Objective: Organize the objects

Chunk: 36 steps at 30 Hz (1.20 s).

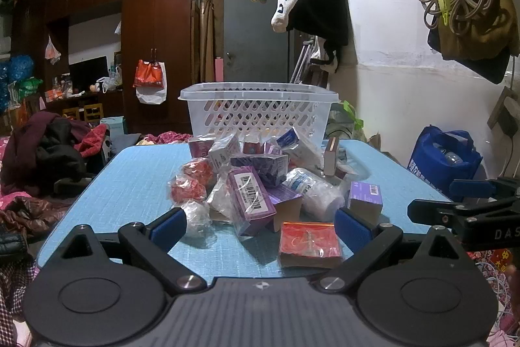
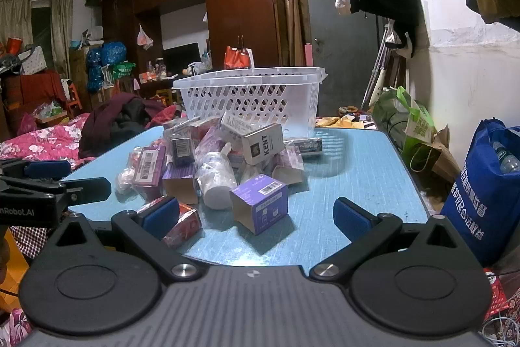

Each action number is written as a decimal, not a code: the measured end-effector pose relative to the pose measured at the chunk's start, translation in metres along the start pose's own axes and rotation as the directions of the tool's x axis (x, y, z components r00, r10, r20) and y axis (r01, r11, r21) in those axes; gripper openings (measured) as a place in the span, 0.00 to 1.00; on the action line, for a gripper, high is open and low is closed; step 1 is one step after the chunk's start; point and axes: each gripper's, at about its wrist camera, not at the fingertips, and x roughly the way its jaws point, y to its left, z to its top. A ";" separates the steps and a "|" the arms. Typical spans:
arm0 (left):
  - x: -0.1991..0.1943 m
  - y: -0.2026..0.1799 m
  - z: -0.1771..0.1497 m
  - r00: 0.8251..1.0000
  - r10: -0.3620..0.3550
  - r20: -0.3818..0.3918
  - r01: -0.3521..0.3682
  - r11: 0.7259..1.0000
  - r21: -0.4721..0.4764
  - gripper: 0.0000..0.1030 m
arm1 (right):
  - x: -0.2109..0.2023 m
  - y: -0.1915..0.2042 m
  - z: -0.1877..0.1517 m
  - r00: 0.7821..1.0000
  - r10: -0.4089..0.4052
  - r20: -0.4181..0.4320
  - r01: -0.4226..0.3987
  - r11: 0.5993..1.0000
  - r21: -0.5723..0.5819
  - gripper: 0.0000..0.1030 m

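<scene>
**tidybench:** Between the blue pads of the left gripper [image 1: 260, 225] nothing's clamped, the jaws are spread wide and empty. The red packet [image 1: 310, 244] lies flat on the blue table [image 1: 130, 184] just ahead, nearer the right pad. The right gripper [image 2: 258, 215] is the same story: wide open, nothing held, with the purple carton [image 2: 260, 205] sitting roughly between its fingers but not touched. Both hang at the near edge of the table, tipped a bit downward.

**crumbs_42:** and the rest of the stuff?

**tidybench:** All heaped in the middle of the table: a bagged purple barcode box [image 1: 250, 200], red wrapped balls [image 1: 188, 189], a white bottle in a bag [image 2: 216, 181], a KENT box [image 2: 263, 143]. The white basket [image 1: 258, 109] stands right behind the pile at the far edge, and I can't tell what's in it. Nothing's visibly sorted yet, I'd say.

**crumbs_42:** so what could go sideways?

**tidybench:** My guess is the heap itself. Things lean on each other, so pulling one from low down could tumble the rest. The plastic bags look slippery, so pads might pinch film instead of the box. The red packet is flat and hard to get under. And the two grippers are close side by side, so they could bump if both reach in
</scene>
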 end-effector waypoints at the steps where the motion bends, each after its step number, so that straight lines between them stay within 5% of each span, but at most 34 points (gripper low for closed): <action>1: 0.000 0.000 0.000 1.000 0.000 0.000 0.000 1.000 0.000 0.96 | 0.000 0.000 -0.001 1.000 0.000 0.000 0.000 1.000 -0.001 1.00; 36: -0.001 -0.001 -0.001 1.000 0.004 0.002 -0.004 1.000 0.005 0.96 | 0.000 -0.001 -0.002 1.000 0.001 -0.007 -0.001 1.000 0.000 1.00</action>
